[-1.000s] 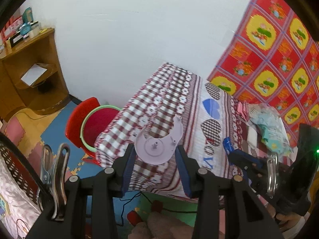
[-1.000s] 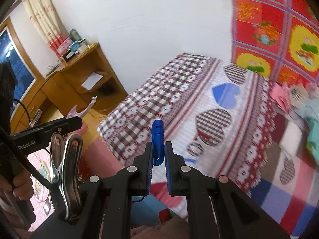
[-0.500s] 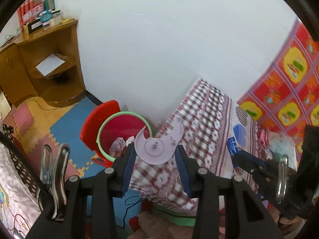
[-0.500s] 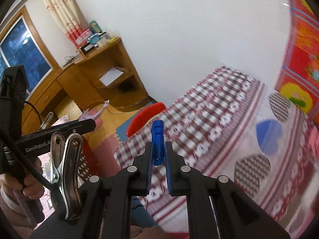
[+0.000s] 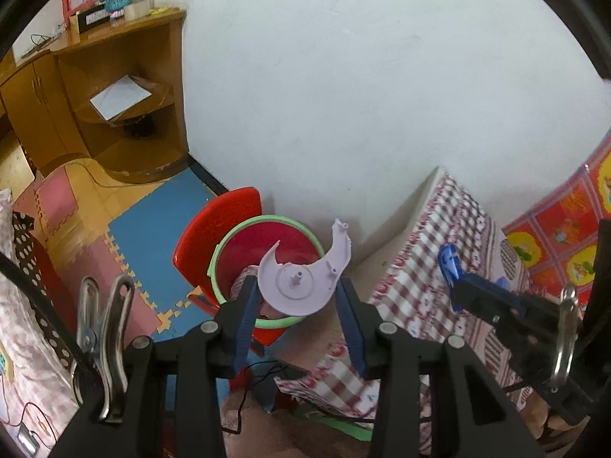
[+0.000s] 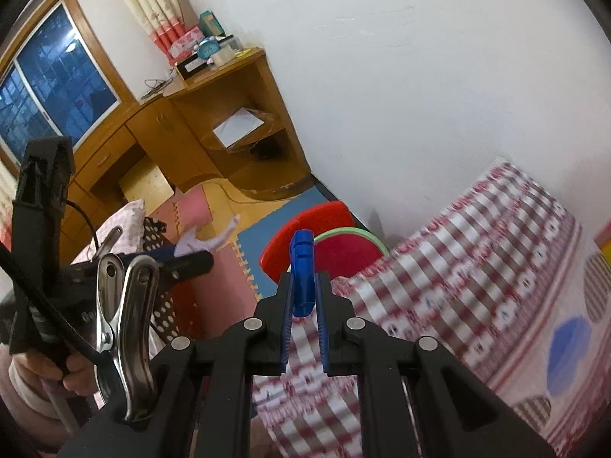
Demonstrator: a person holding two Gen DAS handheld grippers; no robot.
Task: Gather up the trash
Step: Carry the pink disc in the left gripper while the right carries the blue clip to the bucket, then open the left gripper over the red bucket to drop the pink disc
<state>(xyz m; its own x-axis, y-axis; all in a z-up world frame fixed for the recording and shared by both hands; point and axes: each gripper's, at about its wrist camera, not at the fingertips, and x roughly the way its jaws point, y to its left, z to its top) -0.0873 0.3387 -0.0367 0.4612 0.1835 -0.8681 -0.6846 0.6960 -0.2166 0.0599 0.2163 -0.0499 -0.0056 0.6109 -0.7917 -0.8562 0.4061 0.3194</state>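
- Two tools are in our hands, and each one carries a piece of trash.
- Our left tool (image 5: 294, 299) is clamped on a pale lilac plastic disc piece (image 5: 301, 280), a round plate with a broken curved arm rising at its upper right; the blue pads press its two edges.
- In the left wrist view that lilac piece hangs in front of the mouth of the red bin (image 5: 267, 252), which has a light green rim and a red lid (image 5: 214, 236) tipped up behind it.
- Something pale lies inside the bin near its front wall, but we cannot tell what it is.
- Our right tool (image 6: 303, 297) is closed tight on a small blue plastic clip (image 6: 302, 267), which sticks up past the fingertips.
- The left wrist view shows the same blue clip (image 5: 448, 265) at the tip of the right tool, over the checked bedspread (image 5: 427, 267) to the right of the bin.
- From the right wrist view the bin (image 6: 343, 250) sits on the floor just beside the corner of the bed (image 6: 477, 259), beyond the clip.
- The floor there is covered with blue and pink foam puzzle mats (image 5: 152, 225).
- A wooden corner shelf unit (image 6: 236, 122) stands against the white wall, with a white sheet of paper (image 6: 238, 126) on one shelf.
- At the left of the right wrist view a hand (image 6: 57, 370) grips the handle of the left tool.
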